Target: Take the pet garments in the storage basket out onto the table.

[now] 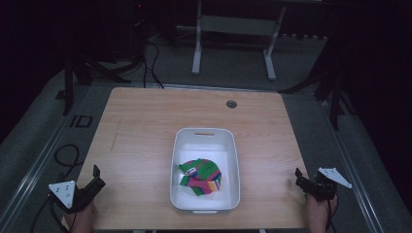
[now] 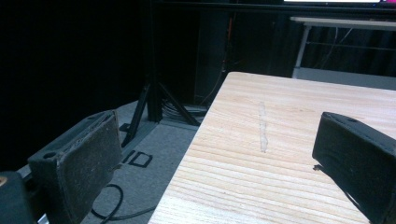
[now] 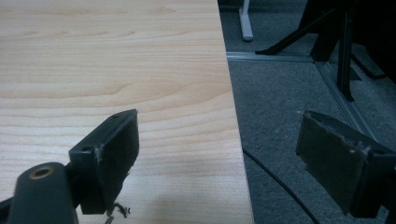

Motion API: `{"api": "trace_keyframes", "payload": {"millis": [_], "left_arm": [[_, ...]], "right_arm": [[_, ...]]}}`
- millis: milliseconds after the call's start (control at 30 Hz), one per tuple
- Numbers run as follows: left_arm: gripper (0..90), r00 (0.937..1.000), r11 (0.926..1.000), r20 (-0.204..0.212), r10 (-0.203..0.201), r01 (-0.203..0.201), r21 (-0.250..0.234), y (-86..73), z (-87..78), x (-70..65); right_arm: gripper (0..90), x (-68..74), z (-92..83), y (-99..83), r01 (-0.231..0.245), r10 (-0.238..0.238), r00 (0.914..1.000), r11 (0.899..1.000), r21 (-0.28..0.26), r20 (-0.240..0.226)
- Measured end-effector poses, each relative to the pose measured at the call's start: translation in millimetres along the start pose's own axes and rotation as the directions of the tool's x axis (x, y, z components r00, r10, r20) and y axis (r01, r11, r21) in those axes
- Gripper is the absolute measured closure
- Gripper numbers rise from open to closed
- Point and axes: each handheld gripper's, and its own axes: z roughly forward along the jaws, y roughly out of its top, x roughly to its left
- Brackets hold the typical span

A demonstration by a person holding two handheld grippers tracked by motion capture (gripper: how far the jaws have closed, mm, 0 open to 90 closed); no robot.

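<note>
My left tongs (image 1: 94,177) sit at the near left corner of the tabletop (image 1: 145,121), jaws spread wide with nothing between them; in the left gripper view they straddle the tabletop's left edge, one jaw out over the floor. Well to their right, near the front middle, stands the white bin (image 1: 233,160), and the striped cloth (image 1: 201,177) lies bunched in its near half, touching the floor of the bin. Further right, my right tongs (image 1: 302,179) hang at the near right edge, jaws also wide apart and empty, one over wood and one over carpet in the right gripper view.

I judge this the start: neither side has approached the cloth yet. Next I would swing one set inward over the bin's rim and drop onto the cloth. Bare wood lies open on both sides; the bin walls are the only obstacle.
</note>
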Motion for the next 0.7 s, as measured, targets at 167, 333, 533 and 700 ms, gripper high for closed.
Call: {"api": "trace_keyframes", "payload": {"millis": [167,333,533,700], "left_arm": [[1.9,0.9997,0.9998,0.017,-0.015,0.015,0.012,0.5,0.6,2.2],[1.9,0.9994,0.9996,0.025,-0.025,0.024,0.017,0.8,1.4,3.4],[1.9,0.9991,0.9993,0.028,-0.032,0.031,0.018,0.8,1.5,4.3],[1.9,0.9987,0.9992,0.039,-0.034,0.034,0.023,1.0,1.7,4.7]], "right_arm": [[13.0,2.0,2.4,0.9,0.022,-0.022,0.9997,0.999,0.027,-0.008],[13.4,0.0,8.0,2.9,0.045,-0.033,0.9914,0.995,0.093,-0.127],[13.3,-4.9,10.6,4.6,0.128,-0.083,0.9538,0.982,0.139,-0.289],[13.5,-4.7,4.8,3.9,0.181,-0.111,0.915,0.972,0.149,-0.388]]}}
